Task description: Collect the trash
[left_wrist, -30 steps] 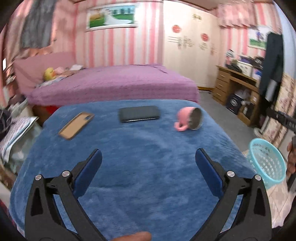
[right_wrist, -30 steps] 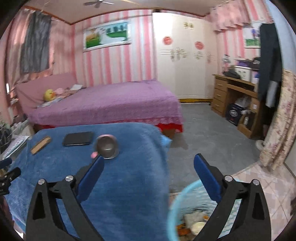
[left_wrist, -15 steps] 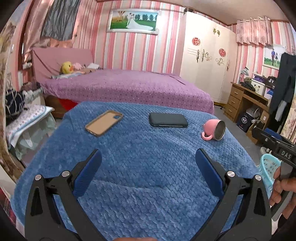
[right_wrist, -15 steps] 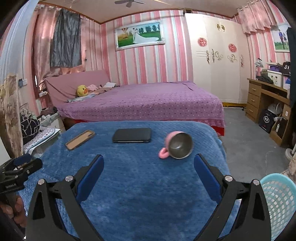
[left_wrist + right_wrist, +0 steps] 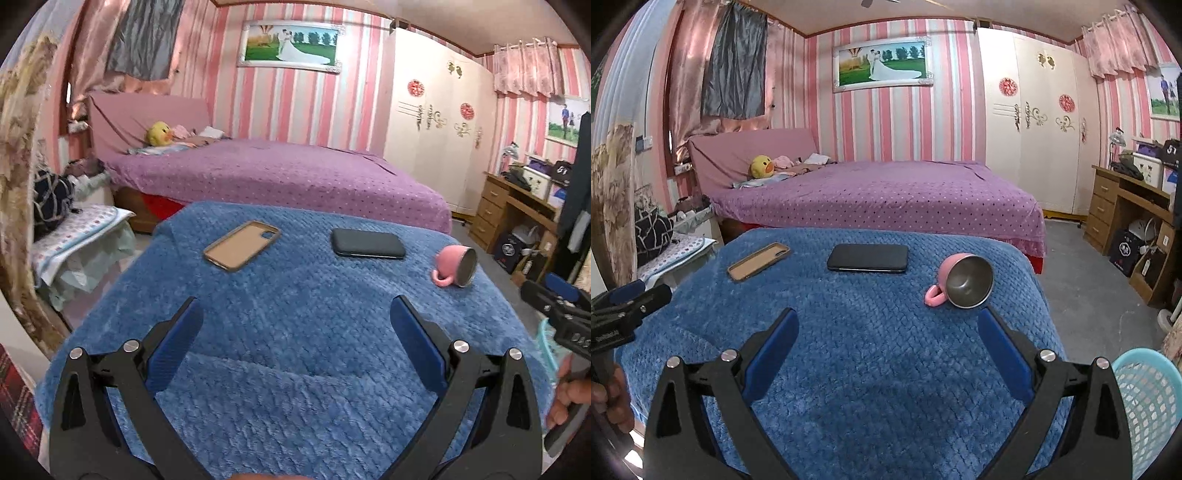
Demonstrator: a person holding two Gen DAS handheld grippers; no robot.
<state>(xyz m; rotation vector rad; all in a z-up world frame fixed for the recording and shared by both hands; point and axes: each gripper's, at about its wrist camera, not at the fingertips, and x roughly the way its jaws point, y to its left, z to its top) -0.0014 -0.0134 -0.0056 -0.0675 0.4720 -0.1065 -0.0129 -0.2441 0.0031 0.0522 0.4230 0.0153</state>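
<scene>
Both tools, left tool and right tool, hung spread and empty over the blue tabletop, the basket waiting lower right for trash.

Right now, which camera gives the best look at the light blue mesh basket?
The right wrist view: the light blue mesh basket shows its rim and lattice wall beside the blue blanket. In the left wrist view only a sliver of it shows, behind the right gripper.
</scene>
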